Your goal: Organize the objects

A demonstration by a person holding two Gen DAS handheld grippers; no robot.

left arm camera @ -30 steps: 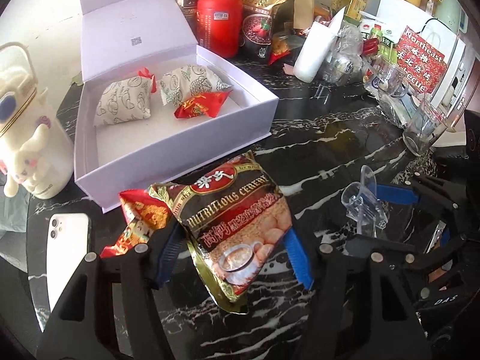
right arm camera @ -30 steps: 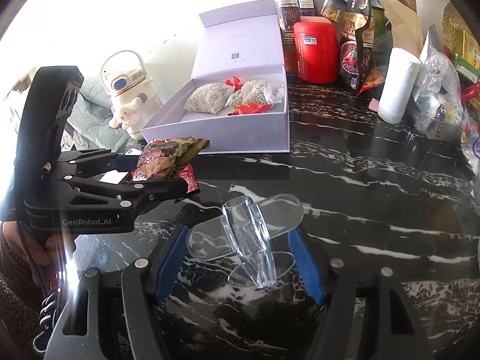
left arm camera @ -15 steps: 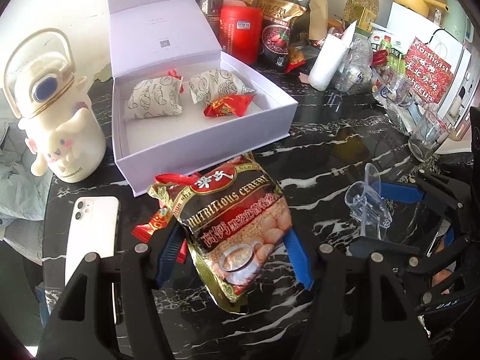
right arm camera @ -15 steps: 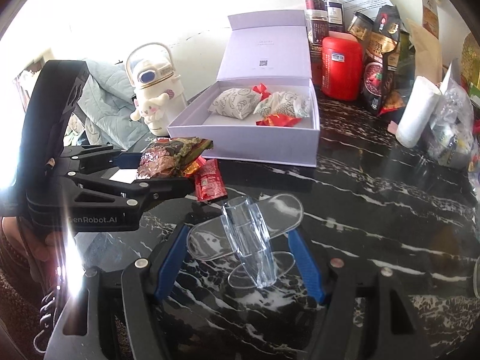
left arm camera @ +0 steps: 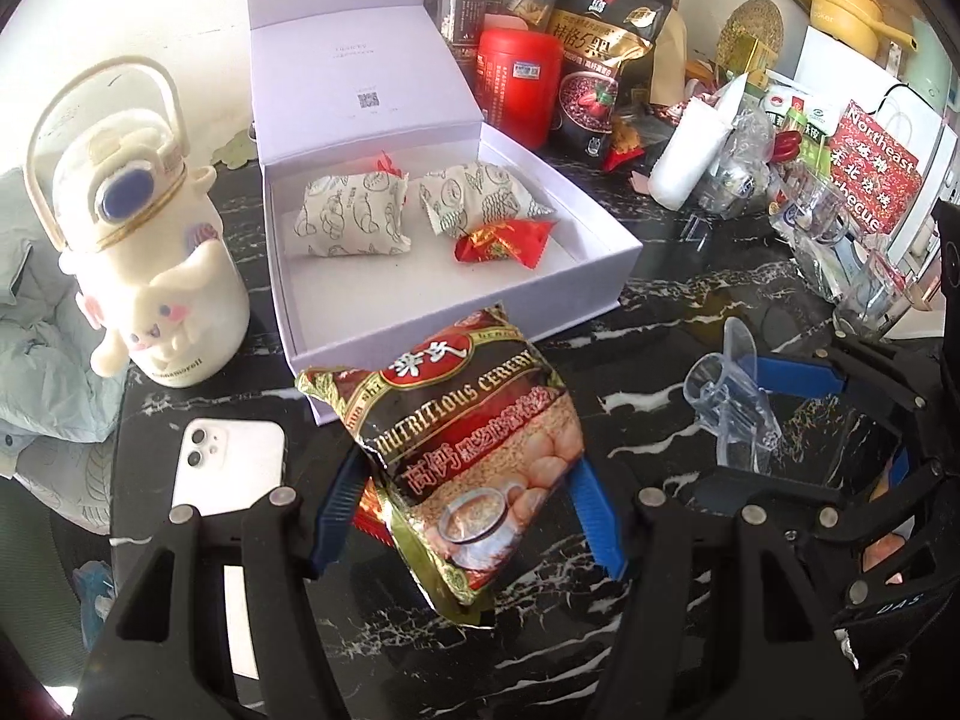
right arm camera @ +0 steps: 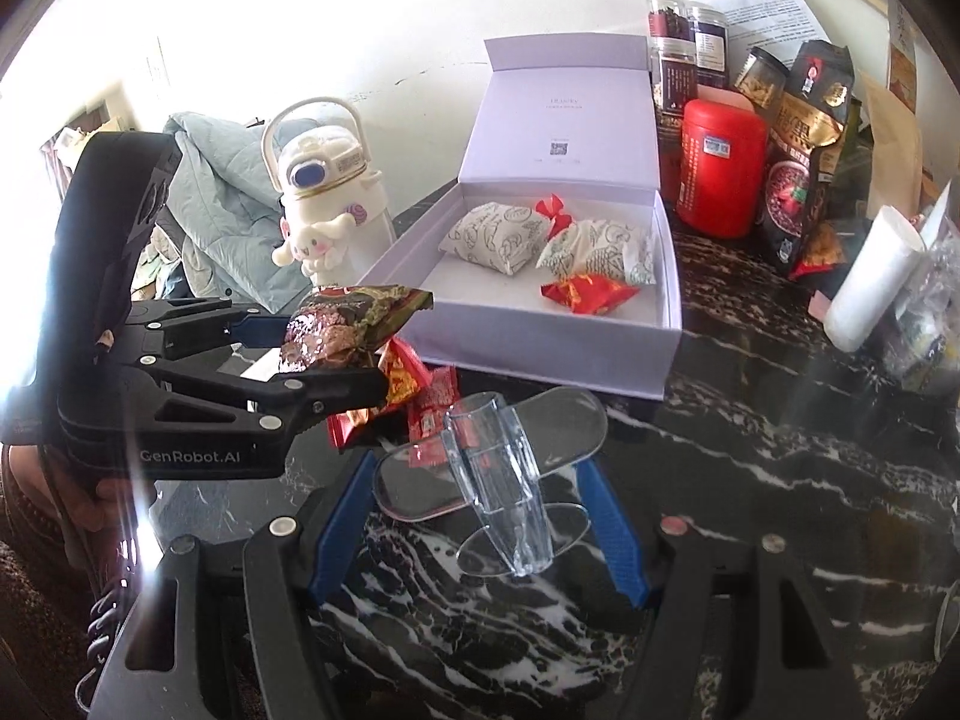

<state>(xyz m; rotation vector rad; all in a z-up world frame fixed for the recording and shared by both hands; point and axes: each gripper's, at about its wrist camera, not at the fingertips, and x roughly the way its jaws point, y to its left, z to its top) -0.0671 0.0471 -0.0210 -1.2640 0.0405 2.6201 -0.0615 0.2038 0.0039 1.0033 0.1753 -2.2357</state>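
Table: the black marble table (left arm camera: 690, 312) was crowded, with jars, bags and a roll along the back. It looked far from tidy.
Box: the big pale purple box (left arm camera: 456, 324) stood open with its lid up. Three things already lay inside, so some sorting looked done. There was lots of room left.
Bottle: a white bunny bottle (left arm camera: 156, 276) stood just beside the box, on its left.
Phone: a white phone (left arm camera: 231, 462) lay flat near the left gripper.
Cereal bag: the brown cereal bag (left arm camera: 474, 456) was up off the table, near the front wall of the box. It was not in the box yet.
Clear stand: the clear plastic stand (right arm camera: 510, 480) was also held up in the air, not put away yet.
Wrapped buns: two white wrapped buns (left arm camera: 354, 219) sat in the box side by side.
Red candy: one red candy (left arm camera: 501, 240) lay in the box, touching the right bun.
Loose red packets: some red packets (right arm camera: 420, 396) lay outside, by the box front. These still looked left to do.
Left gripper: the left gripper (left arm camera: 462, 498) was squeezing the cereal bag.
Right gripper: the right gripper (right arm camera: 480, 510) was squeezing the clear stand.
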